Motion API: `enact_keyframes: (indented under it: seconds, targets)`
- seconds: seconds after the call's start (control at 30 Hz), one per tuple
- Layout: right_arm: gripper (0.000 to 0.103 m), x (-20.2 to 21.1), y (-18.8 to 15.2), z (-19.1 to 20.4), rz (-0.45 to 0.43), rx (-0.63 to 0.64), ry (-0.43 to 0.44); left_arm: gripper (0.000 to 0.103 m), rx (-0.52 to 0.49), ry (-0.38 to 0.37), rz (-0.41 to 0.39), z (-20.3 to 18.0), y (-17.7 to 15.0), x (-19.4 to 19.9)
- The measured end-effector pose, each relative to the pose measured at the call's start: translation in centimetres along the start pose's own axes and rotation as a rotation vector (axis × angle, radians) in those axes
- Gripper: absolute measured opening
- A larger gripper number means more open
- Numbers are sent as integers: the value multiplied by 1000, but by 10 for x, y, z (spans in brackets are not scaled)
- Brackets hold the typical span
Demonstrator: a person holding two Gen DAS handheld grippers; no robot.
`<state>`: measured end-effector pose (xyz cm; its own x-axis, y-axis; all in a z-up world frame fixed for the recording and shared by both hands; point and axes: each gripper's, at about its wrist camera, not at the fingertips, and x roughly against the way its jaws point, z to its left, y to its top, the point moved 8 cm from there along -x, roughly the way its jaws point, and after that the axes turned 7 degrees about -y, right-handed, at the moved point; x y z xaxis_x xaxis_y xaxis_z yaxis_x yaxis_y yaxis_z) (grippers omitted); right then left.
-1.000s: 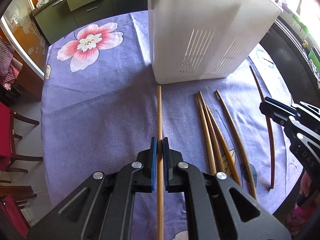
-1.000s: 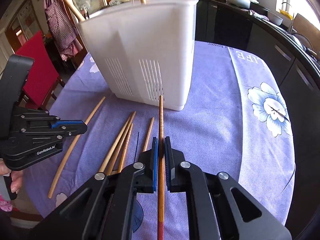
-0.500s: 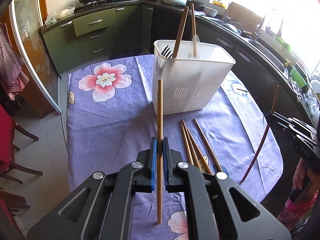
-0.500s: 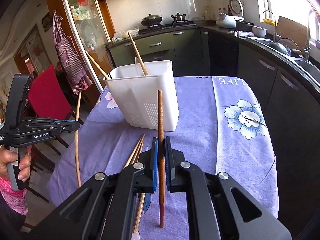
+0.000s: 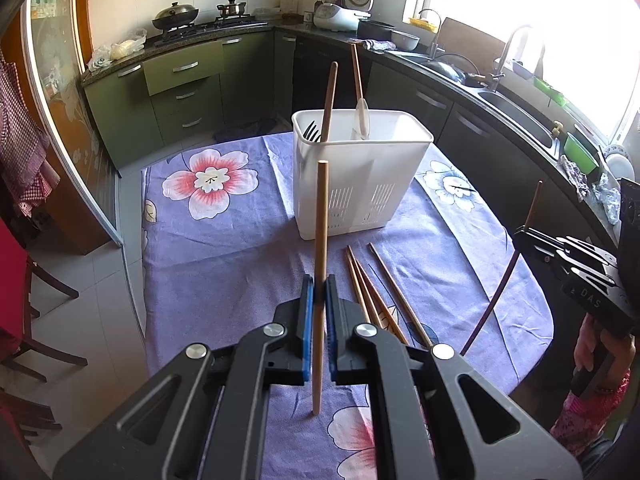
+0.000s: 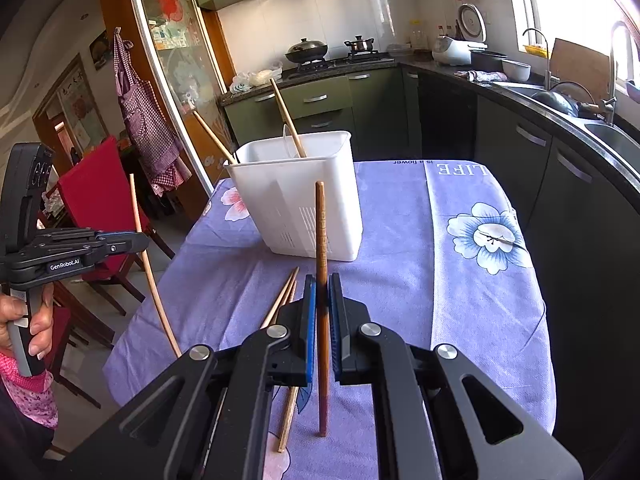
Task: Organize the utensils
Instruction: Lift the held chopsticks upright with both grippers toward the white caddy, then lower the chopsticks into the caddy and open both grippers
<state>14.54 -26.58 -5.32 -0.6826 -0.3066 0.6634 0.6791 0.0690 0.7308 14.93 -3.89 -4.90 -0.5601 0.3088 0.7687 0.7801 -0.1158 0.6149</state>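
The left gripper (image 5: 316, 292) is clamping a pale chopstick (image 5: 320, 240) between its blue pads, and the stick is standing almost upright, with its top end well above the jaws and its lower end hanging below them, over the purple flowered tablecloth (image 5: 224, 264). The right gripper (image 6: 322, 300) is squeezing a dark brown chopstick (image 6: 321, 240) in the same way, also nearly vertical, and both ends are sticking out past the jaws. Ahead of each claw, the white utensil holder (image 5: 360, 184) is standing on the cloth, well apart from both held sticks. Two wooden handles are leaning out of it, and a black fork (image 5: 310, 133) and a white spoon (image 5: 363, 120) are showing at its rim. Between the holder and the left claw, a little to its right, loose chopsticks (image 5: 372, 280) are lying flat on the cloth, some of them touching one another. In the right wrist view these are lying just left of the claw. Behind the table, green kitchen cabinets (image 5: 180, 92) are running along the wall.
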Motion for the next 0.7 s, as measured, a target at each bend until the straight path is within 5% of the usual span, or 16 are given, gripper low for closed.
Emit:
enact_keyframes:
  seconds: [0.4, 0.7]
  targets:
    - [7, 21, 22, 11, -59, 29, 16, 6, -21, -26, -42, -14, 14, 19]
    - [7, 38, 49, 22, -102, 72, 14, 6, -70, -60, -123, -40, 71, 50]
